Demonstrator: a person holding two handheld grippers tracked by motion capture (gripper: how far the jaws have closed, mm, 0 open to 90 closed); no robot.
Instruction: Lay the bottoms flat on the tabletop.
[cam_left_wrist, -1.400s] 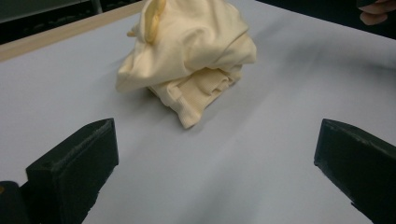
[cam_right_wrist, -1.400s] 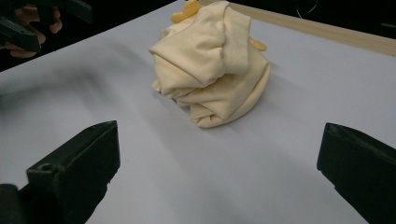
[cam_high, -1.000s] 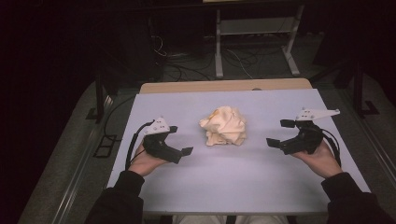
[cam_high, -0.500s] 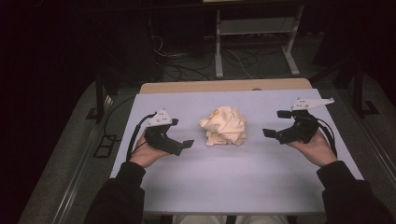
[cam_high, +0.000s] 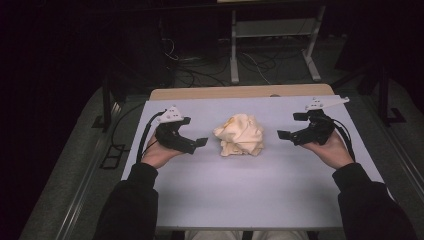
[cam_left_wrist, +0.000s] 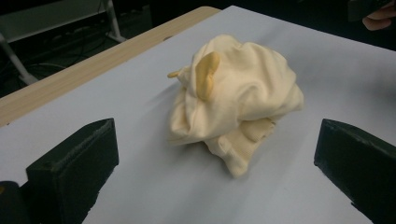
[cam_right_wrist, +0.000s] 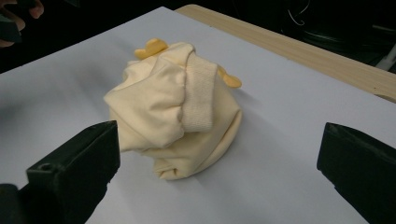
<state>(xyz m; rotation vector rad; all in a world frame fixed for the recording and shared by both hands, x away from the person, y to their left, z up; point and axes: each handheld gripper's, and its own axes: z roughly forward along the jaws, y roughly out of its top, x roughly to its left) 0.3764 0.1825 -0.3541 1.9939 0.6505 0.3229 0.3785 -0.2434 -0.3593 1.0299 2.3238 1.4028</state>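
**Crumpled cream garment between two open grippers**

A cream-yellow garment (cam_high: 240, 135) lies bunched into a rounded heap near the middle of the pale table (cam_high: 260, 195), a little toward its far edge. Balled up as it is, it has no clear long axis and points no particular way; in the high view the heap is slightly wider than deep. A ribbed cuff (cam_right_wrist: 200, 95) runs over the top of the bundle in the right gripper view, and small darker yellow tabs (cam_left_wrist: 205, 74) stick out near its upper side. No label, brand or writing can be read on the cloth.

The left gripper (cam_high: 200, 143) sits to the left of the heap, its jaws spread wide and aimed at it, just short of the cloth and holding nothing. The right gripper (cam_high: 289, 127) sits to the right, jaws likewise spread wide and empty, facing the heap and a little farther off. A strip of bare wood (cam_high: 240, 92) shows along the table's far edge.
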